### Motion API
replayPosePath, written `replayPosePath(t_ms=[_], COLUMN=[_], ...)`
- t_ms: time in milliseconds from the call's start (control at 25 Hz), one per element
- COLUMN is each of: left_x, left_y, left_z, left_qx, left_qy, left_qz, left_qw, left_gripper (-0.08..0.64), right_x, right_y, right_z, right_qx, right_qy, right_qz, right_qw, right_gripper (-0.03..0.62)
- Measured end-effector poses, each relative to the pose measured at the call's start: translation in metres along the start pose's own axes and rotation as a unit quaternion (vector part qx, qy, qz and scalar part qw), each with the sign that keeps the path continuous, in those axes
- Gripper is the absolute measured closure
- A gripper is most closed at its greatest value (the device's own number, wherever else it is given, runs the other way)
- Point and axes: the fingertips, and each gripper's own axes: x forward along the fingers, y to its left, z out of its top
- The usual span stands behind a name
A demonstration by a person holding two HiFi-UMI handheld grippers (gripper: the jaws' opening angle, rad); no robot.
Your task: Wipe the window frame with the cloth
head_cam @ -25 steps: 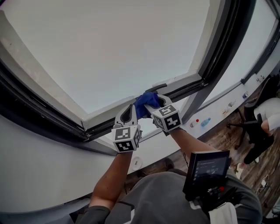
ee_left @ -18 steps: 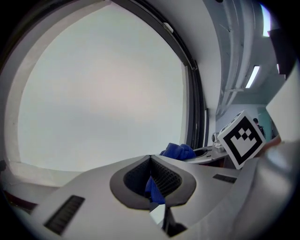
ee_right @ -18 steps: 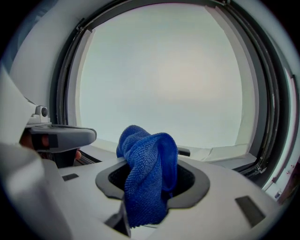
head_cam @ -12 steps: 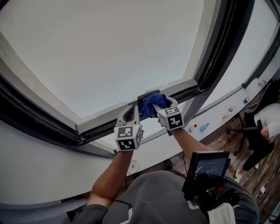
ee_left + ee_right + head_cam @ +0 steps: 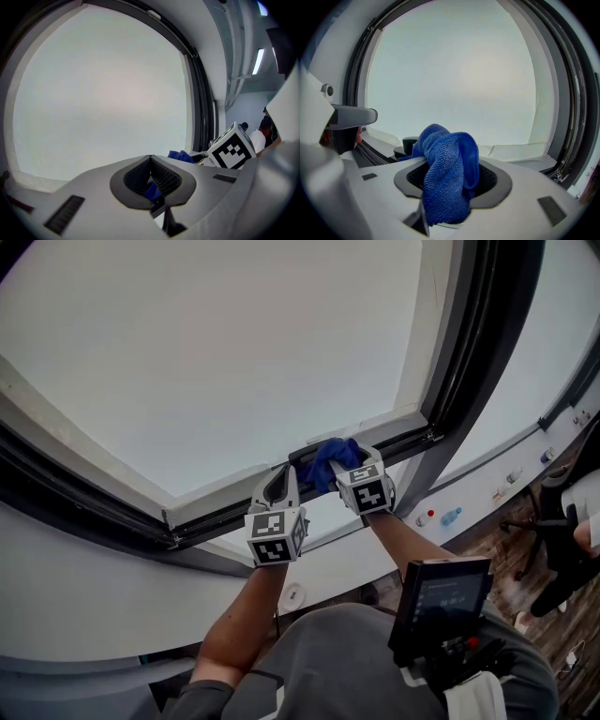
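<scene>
A blue cloth (image 5: 330,462) is bunched on the window's lower frame rail (image 5: 220,491), beside a black handle (image 5: 307,448). My right gripper (image 5: 352,457) is shut on it. In the right gripper view the cloth (image 5: 450,173) fills the gap between the jaws and spills over their near side; these jaws have just been opening, with the cloth still between them. My left gripper (image 5: 284,472) sits just left of the cloth with its jaws together. In the left gripper view a small fold of blue (image 5: 152,190) shows low between its pads.
The window's dark right upright (image 5: 478,352) meets the lower rail in a corner just right of my grippers. Below the sill runs a white wall with small fittings (image 5: 427,517). A screen device (image 5: 441,601) hangs at the person's chest. Another person (image 5: 572,512) sits far right.
Both grippers and the cloth have slid right along the lower frame, towards the corner. The right one has moved further and now sits a little lower.
</scene>
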Motion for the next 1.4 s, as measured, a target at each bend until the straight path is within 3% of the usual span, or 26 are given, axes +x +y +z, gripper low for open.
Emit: replayPosePath(t_ms=[360, 640, 1080, 1400], left_x=[0.009, 0.027, 0.069, 0.095], left_y=[-0.012, -0.035, -0.093, -0.133], left_z=[0.012, 0.027, 0.041, 0.050], left_qx=[0.017, 0.023, 0.040, 0.056], left_qy=[-0.008, -0.014, -0.020, -0.017], left_qz=[0.002, -0.019, -0.083, -0.130], left_qw=[0.9998, 0.9994, 0.9955, 0.9898], left_gripper=[0.551, 0.551, 0.551, 0.551], right_x=[0.003, -0.002, -0.020, -0.025], right_y=[-0.020, -0.042, -0.130, -0.188], right_z=[-0.002, -0.002, -0.012, -0.015], right_qx=[-0.006, -0.005, 0.046, 0.050], right_qy=[0.004, 0.002, 0.005, 0.006], right_qz=[0.008, -0.001, -0.092, -0.154], right_qw=[1.000, 1.000, 0.995, 0.987], right_gripper=[0.364, 0.360, 0.360, 0.360])
